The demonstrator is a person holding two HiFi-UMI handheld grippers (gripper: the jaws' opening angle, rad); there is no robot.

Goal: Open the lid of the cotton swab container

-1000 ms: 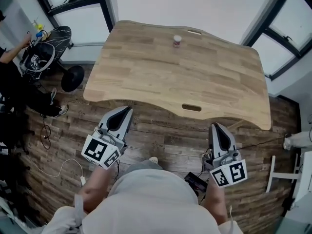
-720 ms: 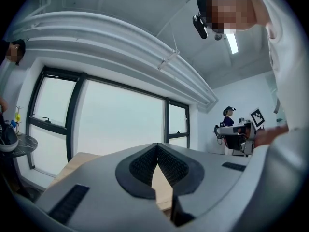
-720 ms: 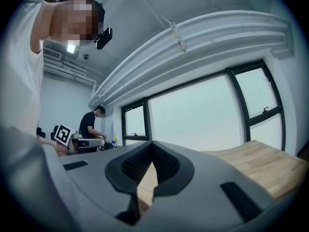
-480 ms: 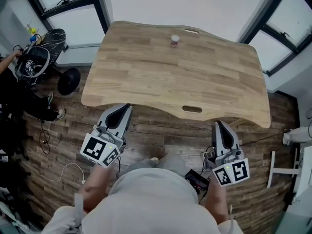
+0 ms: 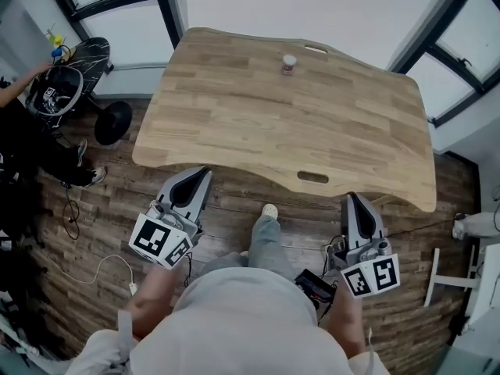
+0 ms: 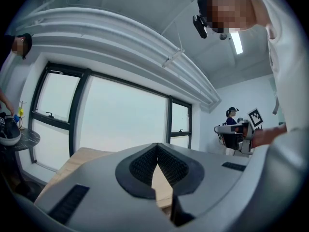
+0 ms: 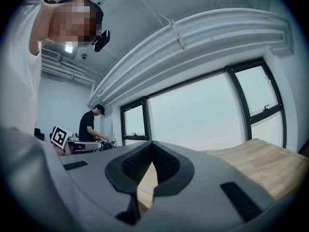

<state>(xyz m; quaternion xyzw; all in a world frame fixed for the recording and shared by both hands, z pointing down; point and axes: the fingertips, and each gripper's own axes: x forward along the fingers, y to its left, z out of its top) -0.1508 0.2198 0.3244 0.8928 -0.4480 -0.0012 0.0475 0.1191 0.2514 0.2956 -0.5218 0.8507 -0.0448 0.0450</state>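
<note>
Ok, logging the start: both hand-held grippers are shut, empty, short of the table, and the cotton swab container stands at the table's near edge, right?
No: the head view shows the cotton swab container by the table's far edge. The left hand-held gripper and right hand-held gripper are shut, empty, short of the table.

A light wooden surface (image 5: 234, 116) with a wavy front edge is seen from above. 1 oblong slot (image 5: 312, 177) is cut near its front edge and 1 more (image 5: 315, 50) near its far edge. A dark plank floor (image 5: 94, 209) lies below it, and a white cable (image 5: 131, 288) is laid across the floor at the left. A round black base (image 5: 114, 123) is set just beside the surface's left end. Dark window frames (image 5: 162, 6) are fitted behind. A person in black (image 7: 91, 125) is shown standing in the right gripper view.
</note>
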